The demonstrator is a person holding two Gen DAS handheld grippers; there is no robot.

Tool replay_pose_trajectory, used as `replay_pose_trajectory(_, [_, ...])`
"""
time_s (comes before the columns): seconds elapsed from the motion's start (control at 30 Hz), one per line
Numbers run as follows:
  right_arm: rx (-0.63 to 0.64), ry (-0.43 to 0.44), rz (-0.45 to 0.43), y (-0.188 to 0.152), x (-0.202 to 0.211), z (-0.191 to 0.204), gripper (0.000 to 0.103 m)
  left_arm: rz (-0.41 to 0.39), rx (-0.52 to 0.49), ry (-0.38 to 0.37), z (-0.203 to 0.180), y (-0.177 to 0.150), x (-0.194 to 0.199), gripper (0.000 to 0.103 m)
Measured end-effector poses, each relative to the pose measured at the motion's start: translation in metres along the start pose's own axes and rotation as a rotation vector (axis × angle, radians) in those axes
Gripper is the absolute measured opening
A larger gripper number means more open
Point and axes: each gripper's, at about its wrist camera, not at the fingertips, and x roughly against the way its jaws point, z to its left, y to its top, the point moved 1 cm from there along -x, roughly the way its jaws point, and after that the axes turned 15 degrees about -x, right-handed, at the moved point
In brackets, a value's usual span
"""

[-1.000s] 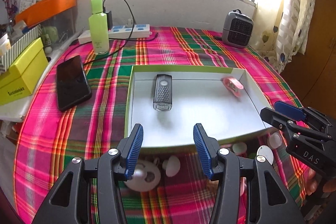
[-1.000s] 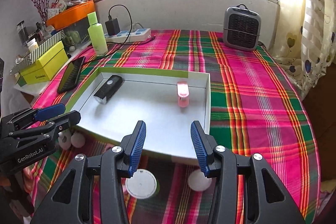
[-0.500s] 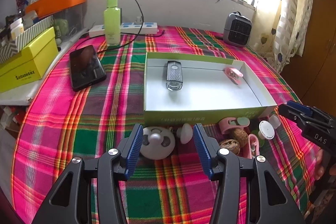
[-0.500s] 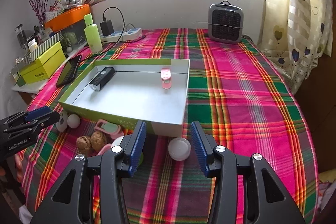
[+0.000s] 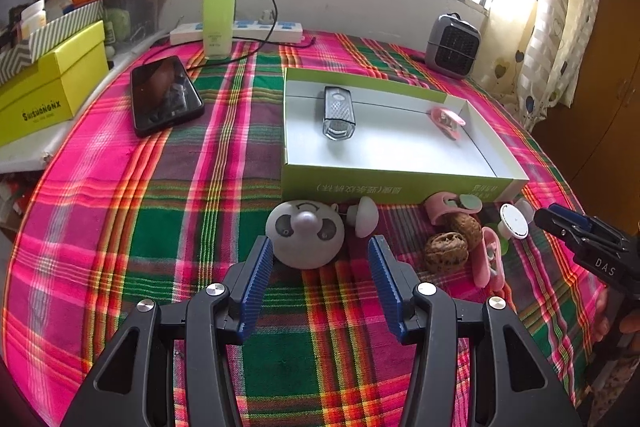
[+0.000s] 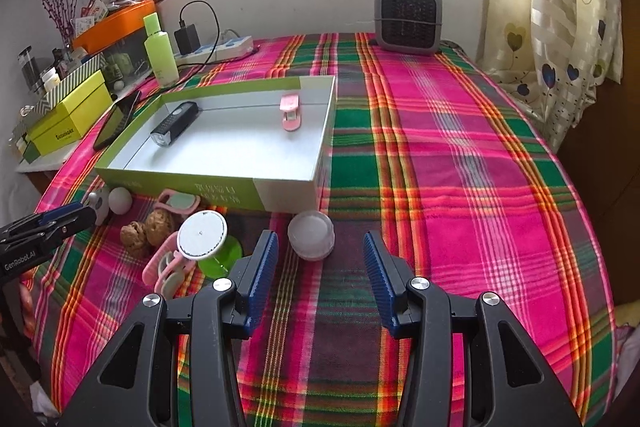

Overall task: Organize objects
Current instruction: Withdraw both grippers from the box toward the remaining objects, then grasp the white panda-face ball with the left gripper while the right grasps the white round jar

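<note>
A shallow green-and-white box (image 5: 400, 183) (image 6: 224, 193) sits mid-table and holds a black bike light (image 5: 338, 113) (image 6: 174, 125) and a pink clip (image 5: 448, 119) (image 6: 290, 113). In front of it lie a round panda-faced gadget (image 5: 306, 233), a white mushroom knob (image 5: 364, 217), two walnuts (image 5: 446, 251) (image 6: 146, 227), pink clips (image 5: 490, 259) (image 6: 168, 267), a white-topped spool on a green base (image 6: 202, 231) and a clear round lid (image 6: 311, 233). My left gripper (image 5: 320, 251) stands open just short of the panda gadget. My right gripper (image 6: 318, 247) stands open around the near side of the lid, touching nothing.
A black phone (image 5: 164, 99), a green bottle (image 5: 218, 11), a power strip (image 5: 236, 31), a small grey heater (image 6: 408, 17) and a yellow box (image 5: 44, 95) stand around the back and left. Bare plaid cloth (image 6: 460, 167) stretches to the right of the box.
Both grippers have drawn back toward the near table edge and sunk a little. The box looks farther off, and the small items in front of it have come into full view.
</note>
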Motion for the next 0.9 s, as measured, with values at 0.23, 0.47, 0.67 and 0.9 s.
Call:
replay_pose_trajectory(0.23, [0.008, -0.003, 0.032, -0.001, -0.011, 0.001, 0.046, 0.010, 0.003, -0.009, 0.001, -0.003, -0.004, 0.049])
replay_pose_trajectory(0.47, [0.011, -0.025, 0.057, 0.002, -0.021, 0.000, 0.046, 0.023, 0.000, -0.015, 0.001, -0.004, -0.009, 0.049])
replay_pose_trajectory(0.67, [0.030, -0.041, 0.071, 0.004, -0.027, 0.001, 0.046, 0.029, 0.004, -0.003, 0.004, -0.001, -0.013, 0.049])
replay_pose_trajectory(0.9, [0.042, -0.061, 0.070, 0.008, -0.031, 0.003, 0.046, 0.034, 0.016, 0.001, 0.008, 0.003, -0.017, 0.049])
